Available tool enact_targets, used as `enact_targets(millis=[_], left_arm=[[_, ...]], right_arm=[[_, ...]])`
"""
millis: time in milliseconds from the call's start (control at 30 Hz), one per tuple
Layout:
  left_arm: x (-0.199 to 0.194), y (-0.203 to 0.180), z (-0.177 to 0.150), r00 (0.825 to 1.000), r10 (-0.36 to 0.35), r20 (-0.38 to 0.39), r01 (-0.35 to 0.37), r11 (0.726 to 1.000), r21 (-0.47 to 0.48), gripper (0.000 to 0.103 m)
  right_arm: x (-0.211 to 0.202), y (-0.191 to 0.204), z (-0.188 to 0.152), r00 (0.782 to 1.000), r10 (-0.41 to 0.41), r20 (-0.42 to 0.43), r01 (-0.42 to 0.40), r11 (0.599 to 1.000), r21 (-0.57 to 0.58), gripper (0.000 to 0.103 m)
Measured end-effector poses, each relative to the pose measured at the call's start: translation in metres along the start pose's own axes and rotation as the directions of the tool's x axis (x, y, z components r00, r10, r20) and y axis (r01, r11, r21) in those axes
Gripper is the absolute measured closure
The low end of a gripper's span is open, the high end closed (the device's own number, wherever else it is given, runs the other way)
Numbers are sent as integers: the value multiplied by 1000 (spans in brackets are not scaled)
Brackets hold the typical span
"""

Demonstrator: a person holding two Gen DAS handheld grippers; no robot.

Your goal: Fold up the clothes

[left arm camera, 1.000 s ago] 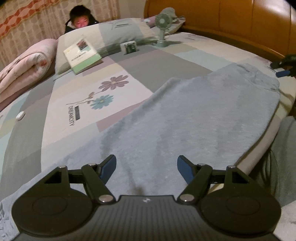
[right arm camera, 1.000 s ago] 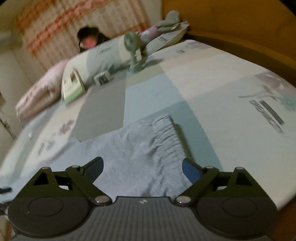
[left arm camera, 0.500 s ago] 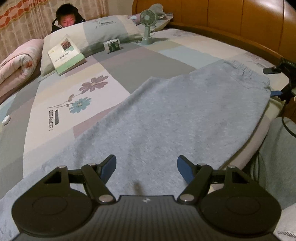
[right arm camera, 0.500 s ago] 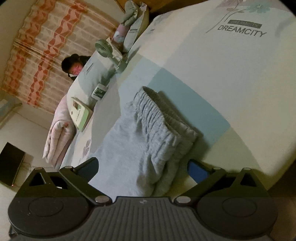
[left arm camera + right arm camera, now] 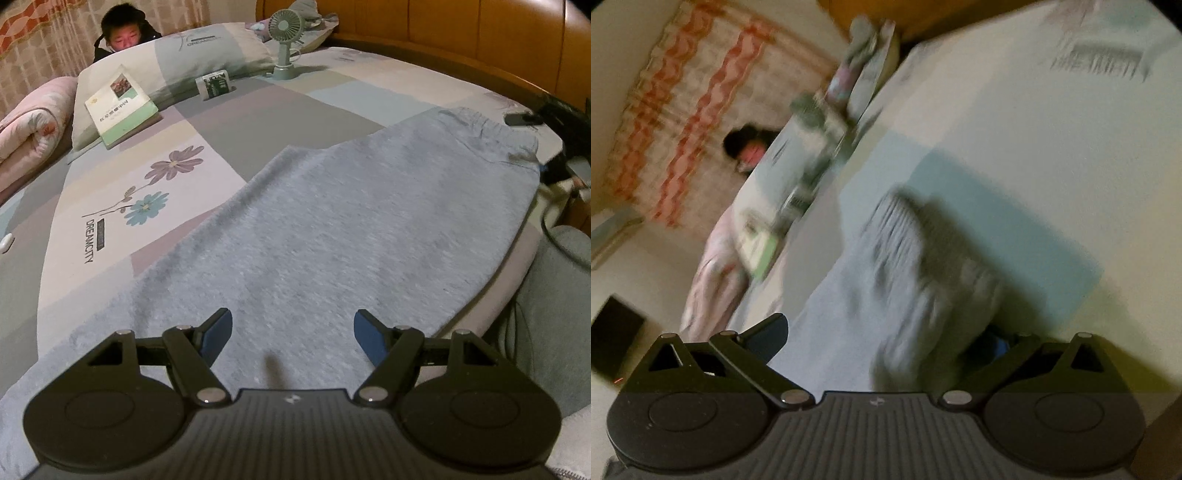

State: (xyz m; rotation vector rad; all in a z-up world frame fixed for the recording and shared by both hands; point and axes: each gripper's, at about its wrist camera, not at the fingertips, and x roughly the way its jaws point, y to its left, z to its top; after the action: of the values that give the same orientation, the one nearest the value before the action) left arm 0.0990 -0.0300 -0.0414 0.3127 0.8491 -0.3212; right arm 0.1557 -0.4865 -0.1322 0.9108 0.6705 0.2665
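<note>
Grey fleece trousers [image 5: 332,236] lie flat along the near edge of the bed, waistband [image 5: 484,129] at the far right. My left gripper [image 5: 291,330] is open and empty, low over the leg end of the trousers. My right gripper [image 5: 890,339] is open, tilted, with the bunched elastic waistband [image 5: 916,280] between its fingers; the right fingertip is partly hidden behind the cloth. The right gripper also shows in the left wrist view [image 5: 554,166] at the waistband corner. The right wrist view is blurred.
A patchwork bed sheet [image 5: 110,206] covers the bed. A book [image 5: 120,105], a small box [image 5: 216,84] and a green desk fan [image 5: 286,44] stand near the pillows. A person [image 5: 123,31] sits beyond the pillows. A wooden headboard [image 5: 461,33] runs along the right.
My right gripper has closed in on the waistband, which now sits between its fingers, and it has tilted further. My left gripper has drifted slightly over the leg end.
</note>
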Motion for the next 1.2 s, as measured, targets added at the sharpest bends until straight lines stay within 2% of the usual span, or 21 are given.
enact_targets(millis=[100, 133, 200, 267, 300, 333, 367, 533, 633, 700, 767, 867, 933, 1000, 1100, 1133, 1200], left_arm=[[2, 2, 0, 1000, 9, -6, -10, 1000, -12, 29], [2, 2, 0, 1000, 14, -6, -14, 1000, -14, 29], [-2, 1, -2, 1000, 5, 4, -5, 1000, -13, 29], [-7, 0, -4, 1000, -4, 19, 4, 1000, -10, 29], [-9, 1, -6, 1000, -3, 21, 3, 1000, -12, 29], [-10, 2, -7, 1000, 0, 20, 0, 1000, -14, 29], [-11, 2, -8, 1000, 3, 20, -2, 1000, -17, 29], [-17, 8, -11, 999, 6, 37, -5, 999, -35, 29], [-19, 12, -13, 999, 6, 42, -4, 999, -49, 29], [-18, 15, -15, 999, 6, 42, -3, 998, -58, 29], [-17, 20, -19, 999, 2, 37, 0, 997, -74, 29], [-11, 31, -23, 1000, 5, 19, -3, 995, -103, 29], [-4, 38, -27, 1000, 8, 4, -7, 992, -124, 29], [2, 45, -30, 1000, 11, -13, -12, 989, -149, 29], [9, 52, -36, 999, 2, -32, -8, 985, -172, 29], [12, 54, -38, 999, -4, -37, -3, 984, -179, 29], [16, 57, -43, 998, -20, -52, 9, 981, -192, 29]], right_arm=[[2, 4, -1, 1000, -7, 16, 8, 998, -65, 1], [4, 4, 1, 999, -24, 32, 26, 997, -69, 5], [9, 3, 6, 996, -62, 65, 67, 995, -74, 20], [7, -1, 8, 989, -122, 84, 128, 990, -65, 54], [5, -4, 8, 985, -150, 88, 155, 987, -52, 64], [3, -7, 8, 983, -164, 86, 167, 985, -30, 71], [1, -8, 7, 982, -167, 90, 169, 985, -17, 72], [-7, 6, 0, 968, -220, 117, 230, 970, -73, 72], [-2, -1, 4, 966, -237, 101, 239, 971, -18, 70], [-8, 4, 4, 959, -262, 108, 265, 964, -19, 65], [-14, 9, 3, 950, -288, 117, 293, 956, -22, 51], [-33, 23, -2, 909, -378, 178, 392, 918, -53, 34], [-46, 33, -6, 880, -422, 219, 448, 890, -84, 30], [-54, 49, -8, 861, -447, 244, 485, 865, -128, 29], [-55, 81, -14, 843, -465, 270, 523, 825, -213, 20], [-53, 93, -18, 848, -459, 266, 521, 816, -251, 15], [-37, 115, -30, 876, -429, 221, 482, 805, -346, 14]])
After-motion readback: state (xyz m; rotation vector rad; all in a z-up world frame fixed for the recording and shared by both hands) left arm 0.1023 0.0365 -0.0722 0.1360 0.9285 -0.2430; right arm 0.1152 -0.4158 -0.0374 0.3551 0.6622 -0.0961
